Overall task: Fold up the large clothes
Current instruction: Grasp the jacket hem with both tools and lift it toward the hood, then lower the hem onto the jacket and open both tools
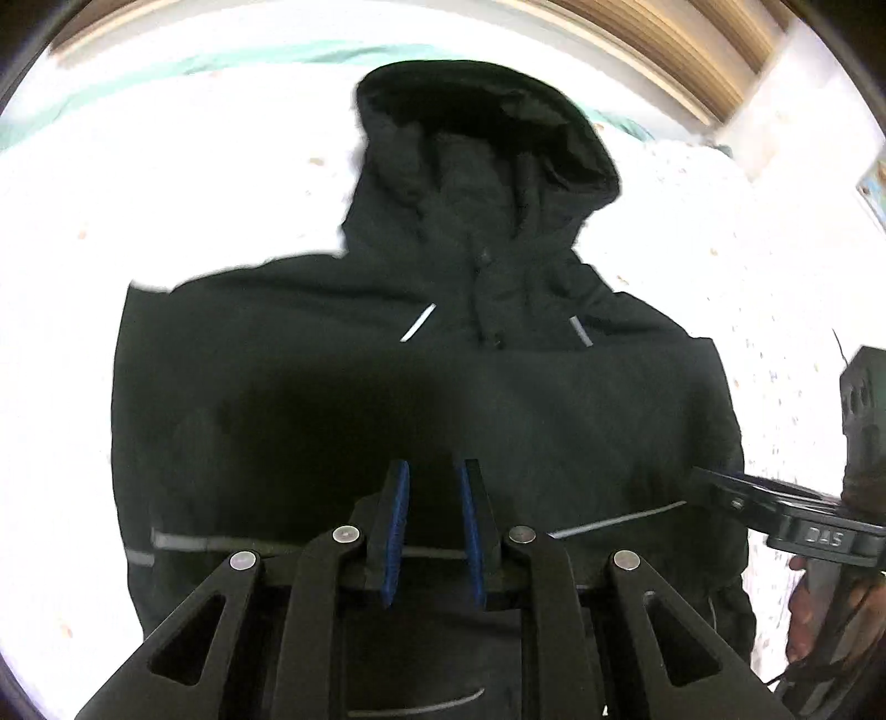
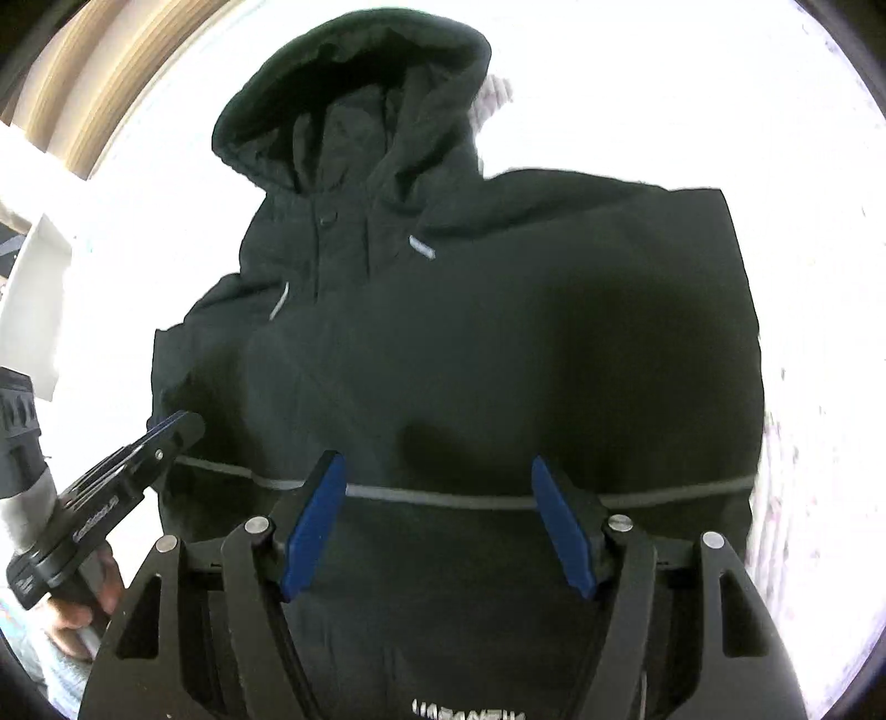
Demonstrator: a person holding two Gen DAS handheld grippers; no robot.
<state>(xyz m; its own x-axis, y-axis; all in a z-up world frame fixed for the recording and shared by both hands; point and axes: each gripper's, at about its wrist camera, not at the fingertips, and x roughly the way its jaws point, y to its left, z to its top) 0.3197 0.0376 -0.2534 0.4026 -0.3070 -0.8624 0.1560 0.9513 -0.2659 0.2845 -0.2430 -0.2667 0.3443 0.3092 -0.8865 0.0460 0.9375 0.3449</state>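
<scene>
A large black hooded jacket lies flat on a white bed, hood at the far end, with thin grey reflective stripes; its sleeves look folded in. It also fills the right wrist view. My left gripper hovers over the jacket's lower middle, its blue pads a narrow gap apart with nothing between them. My right gripper is wide open above the grey stripe across the jacket. The right gripper shows at the jacket's right edge in the left wrist view; the left one shows at the left edge in the right wrist view.
The white patterned bedsheet surrounds the jacket. A teal cloth lies along the far edge. A wooden slatted headboard stands at the back. A white piece of furniture stands beside the bed.
</scene>
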